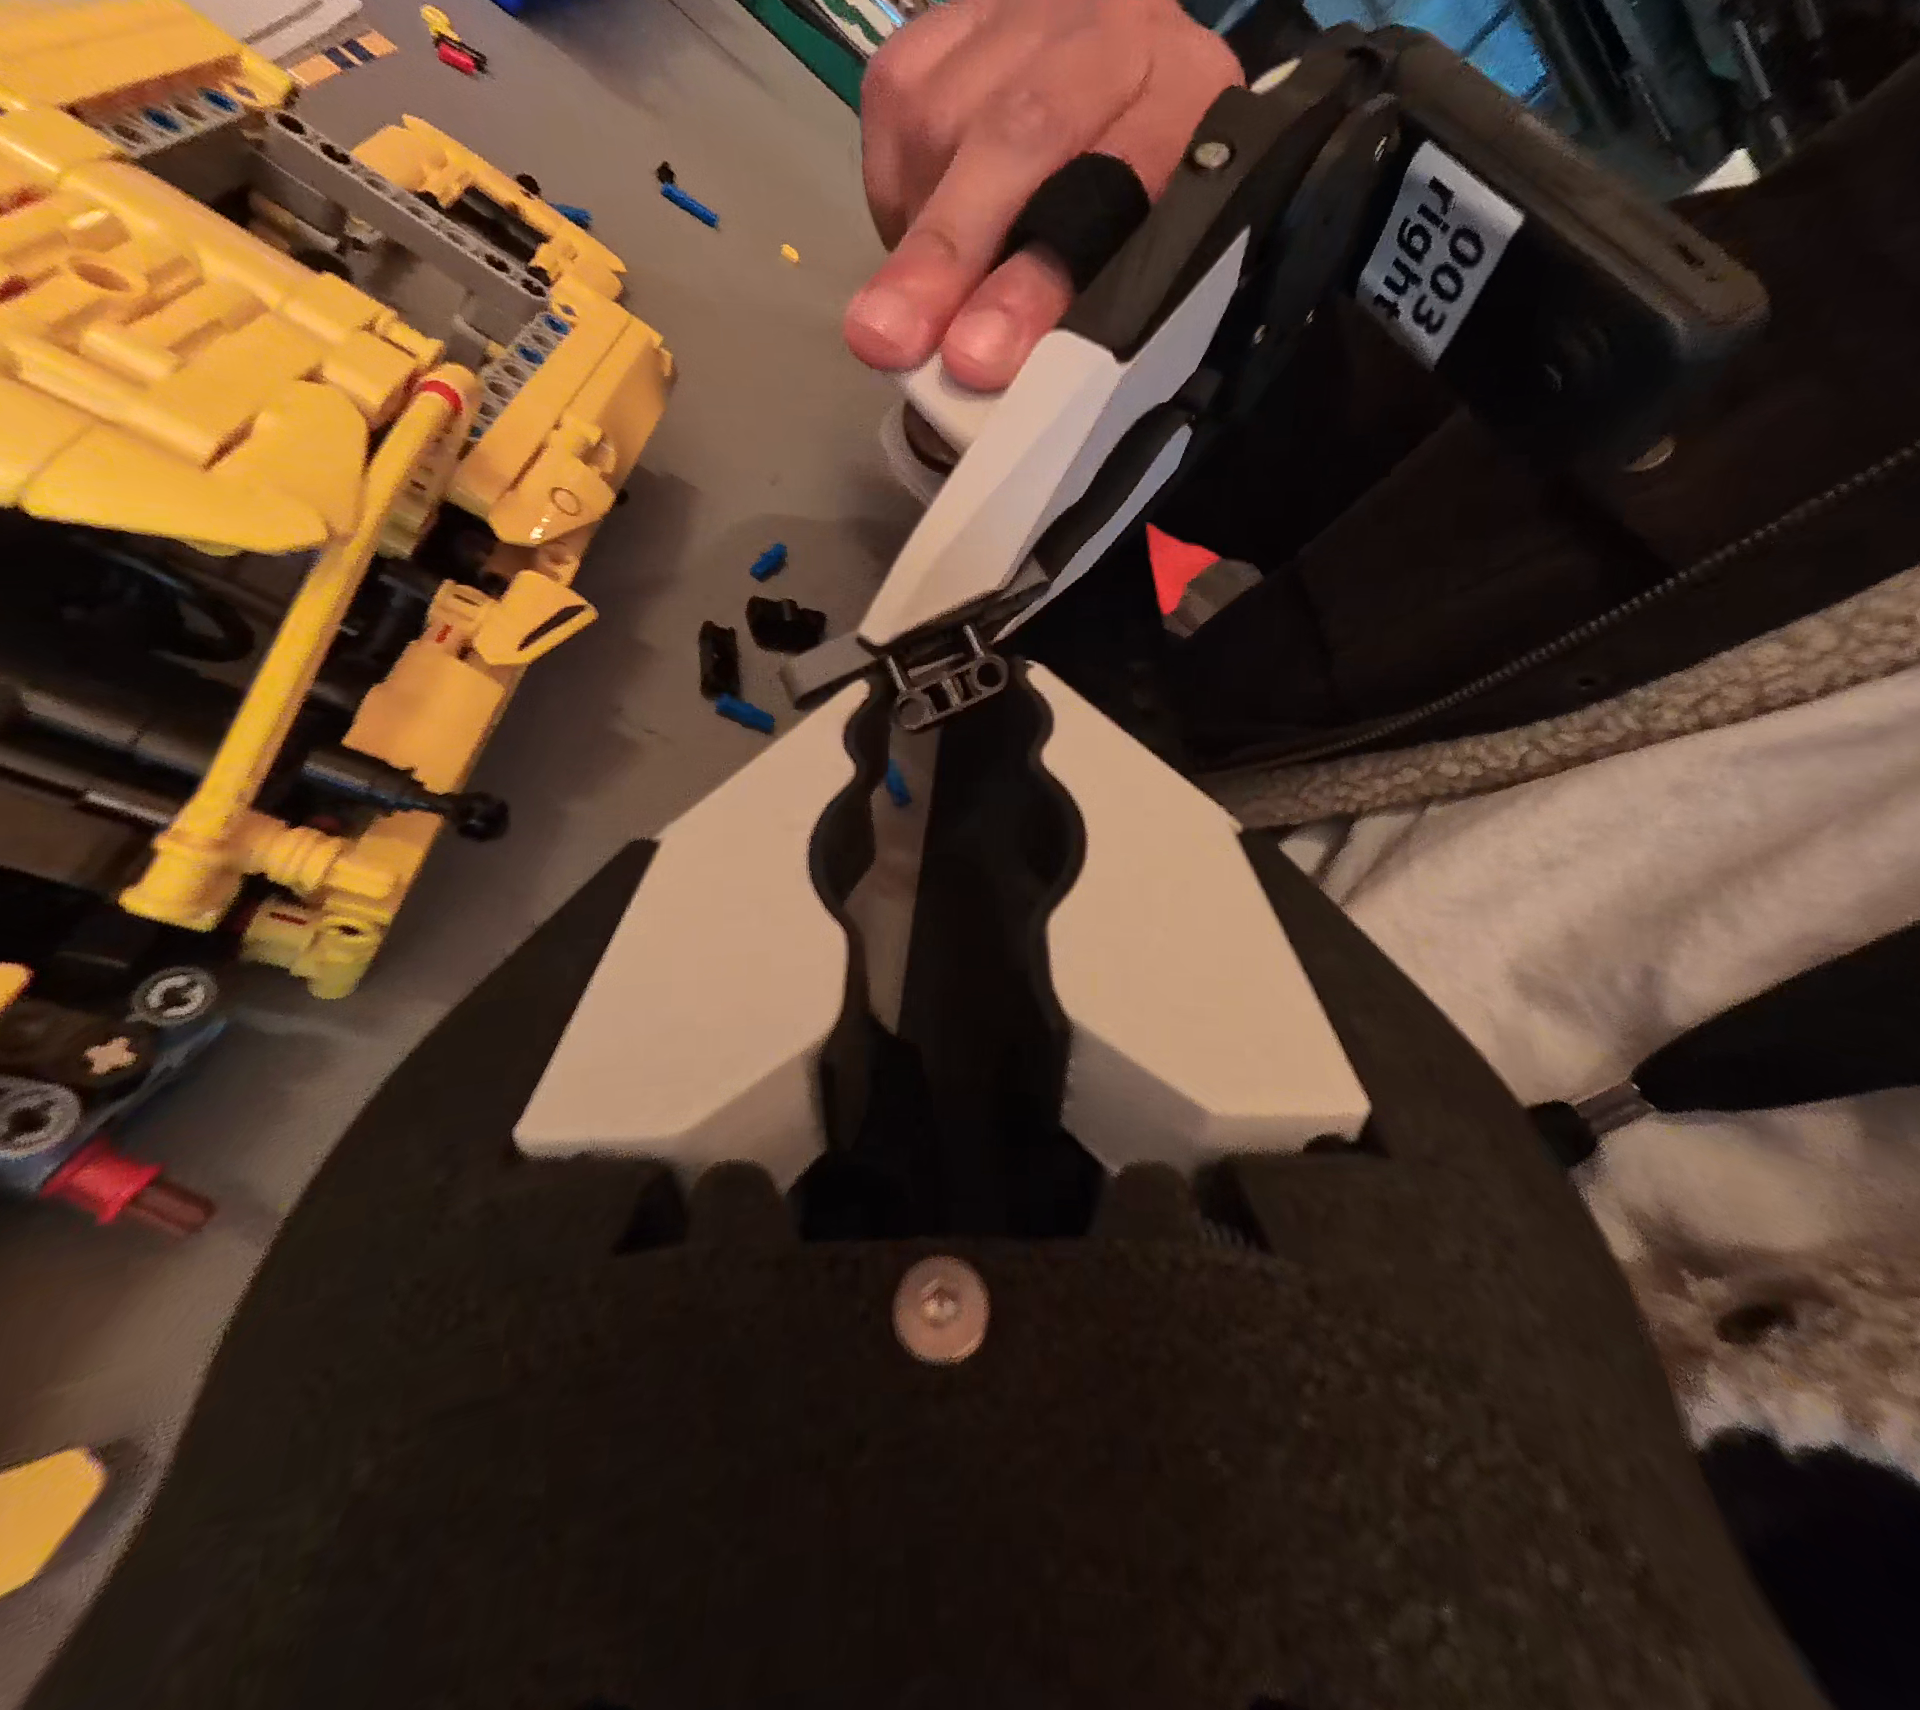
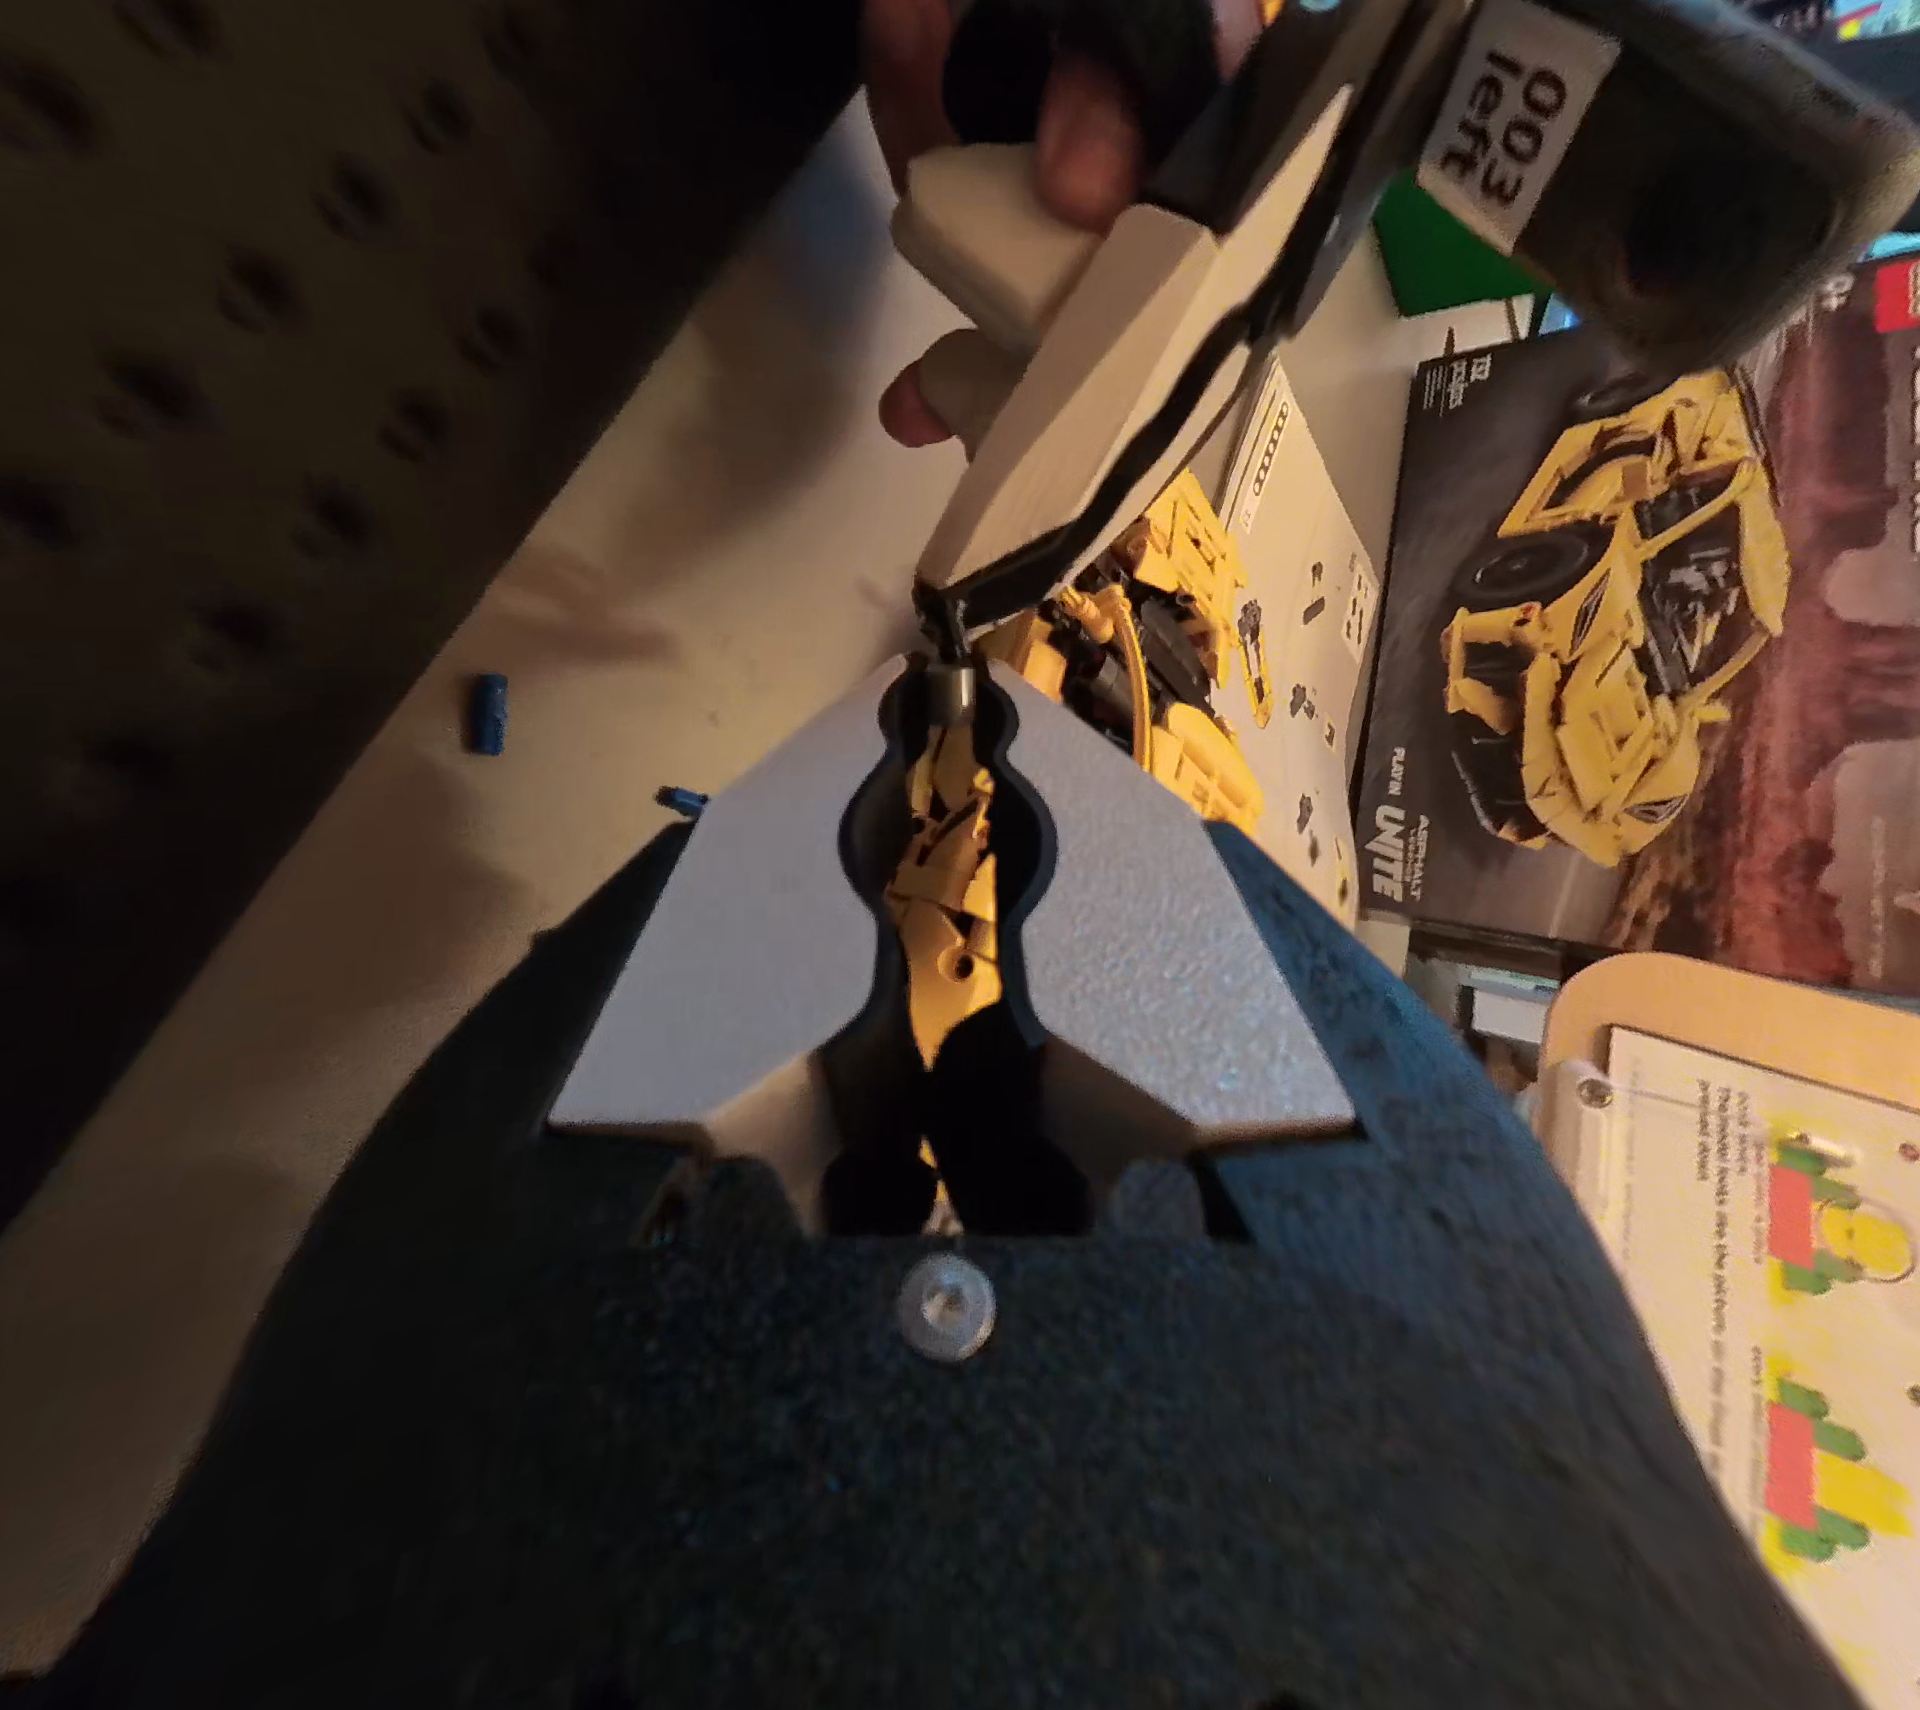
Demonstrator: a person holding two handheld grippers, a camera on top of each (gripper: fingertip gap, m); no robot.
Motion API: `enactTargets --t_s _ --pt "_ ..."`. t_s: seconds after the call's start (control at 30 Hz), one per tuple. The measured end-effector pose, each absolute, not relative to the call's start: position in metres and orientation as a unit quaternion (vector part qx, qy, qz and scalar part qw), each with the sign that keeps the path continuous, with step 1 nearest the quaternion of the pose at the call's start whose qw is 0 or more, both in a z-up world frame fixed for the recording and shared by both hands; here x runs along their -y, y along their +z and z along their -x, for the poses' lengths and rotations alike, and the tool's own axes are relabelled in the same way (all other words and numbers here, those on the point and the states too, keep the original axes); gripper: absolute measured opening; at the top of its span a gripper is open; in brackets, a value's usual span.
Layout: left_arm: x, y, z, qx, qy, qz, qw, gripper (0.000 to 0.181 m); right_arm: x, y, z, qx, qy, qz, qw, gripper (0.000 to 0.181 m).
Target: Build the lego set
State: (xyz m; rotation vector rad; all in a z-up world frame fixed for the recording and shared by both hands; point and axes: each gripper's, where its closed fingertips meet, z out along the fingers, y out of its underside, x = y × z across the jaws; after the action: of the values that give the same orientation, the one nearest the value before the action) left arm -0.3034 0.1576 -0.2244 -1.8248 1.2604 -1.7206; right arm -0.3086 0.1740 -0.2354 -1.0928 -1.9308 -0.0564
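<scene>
The left hand-held gripper point(image 1: 940, 684) and the right hand-held gripper point(image 2: 940, 694) meet tip to tip above the table point(image 1: 727, 413), both nearly closed. Between their tips sits a small dark grey connector point(image 1: 948, 692); each pinches part of it, the left on the lower end, the right on the upper pins. In the right wrist view the same piece shows as a grey bush with a thin black stem point(image 2: 948, 673). A hand point(image 1: 997, 154) grips the right tool's handle. The yellow car point(image 1: 270, 455), partly built, stands on the table to the left. Loose blue pins point(image 1: 744, 711) and black parts point(image 1: 781, 621) lie beside it. The box point(image 2: 1558, 621) lies beyond.
</scene>
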Motion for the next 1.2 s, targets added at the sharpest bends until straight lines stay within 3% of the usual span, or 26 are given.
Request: enactTargets --t_s 0.7,1.2 --pt "-0.135 -0.254 0.305 -0.478 -0.581 0.658 0.045 0.02 -0.152 -0.268 0.311 0.834 -0.041 0.405 0.372 0.007" --pt "-0.157 -0.25 0.301 -0.437 -0.571 0.686 0.109 0.022 -0.173 -0.264 0.308 0.74 0.036 0.513 0.434 0.007"
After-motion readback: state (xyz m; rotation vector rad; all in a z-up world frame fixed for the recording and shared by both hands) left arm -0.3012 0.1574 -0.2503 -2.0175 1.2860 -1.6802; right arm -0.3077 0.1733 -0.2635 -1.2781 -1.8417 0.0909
